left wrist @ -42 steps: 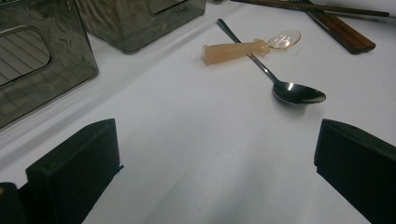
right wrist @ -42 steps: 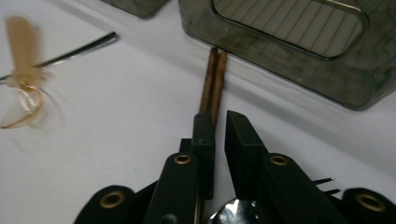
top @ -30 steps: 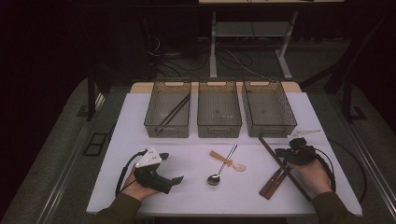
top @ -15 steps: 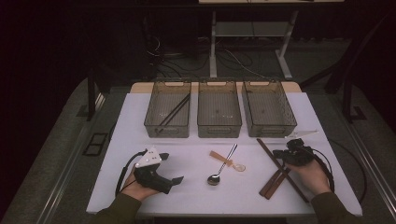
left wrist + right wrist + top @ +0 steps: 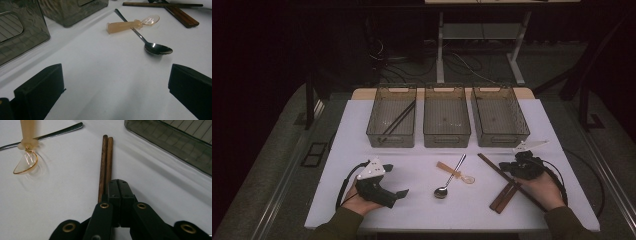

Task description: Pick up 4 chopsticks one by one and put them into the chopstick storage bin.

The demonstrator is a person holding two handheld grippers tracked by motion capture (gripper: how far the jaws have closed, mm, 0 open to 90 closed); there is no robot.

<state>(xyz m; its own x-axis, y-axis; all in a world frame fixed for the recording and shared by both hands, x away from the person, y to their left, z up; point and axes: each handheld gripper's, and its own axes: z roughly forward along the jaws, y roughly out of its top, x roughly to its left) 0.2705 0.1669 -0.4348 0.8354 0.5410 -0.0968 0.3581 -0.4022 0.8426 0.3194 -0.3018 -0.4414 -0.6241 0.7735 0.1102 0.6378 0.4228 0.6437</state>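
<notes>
My left gripper (image 5: 388, 192) sat on the white table (image 5: 337, 150) near its front-left part, jaws spread wide with nothing between them; in the left gripper view they framed bare tabletop. Behind it, the left bin (image 5: 391, 117) held a pair of dark chopsticks (image 5: 398, 119) lying diagonally. The middle bin (image 5: 446, 116) and right bin (image 5: 499, 116) stood in a row beside it, close together. Mid-table, a metal spoon (image 5: 450, 179) lay with its bowl toward me, and a clear amber plastic spoon (image 5: 455, 172) lay across its handle, touching it. Right of that, a pair of brown wooden chopsticks (image 5: 492, 166) lay side by side on the table, running from the near right toward the bins. My right gripper (image 5: 118, 185) was down at them, jaws clenched together, tips right beside the pair and about at its mid-length; the right gripper view showed the sticks (image 5: 105, 167) lying just left of the closed tips and not clamped between them. I couldn't tell whether the tips actually touched the wood. A second, flatter brown wooden piece (image 5: 503, 196) lay angled under my right hand (image 5: 539, 187), crossing the chopsticks near the front edge. The right bin's wall was near my right gripper, off to one side.
</notes>
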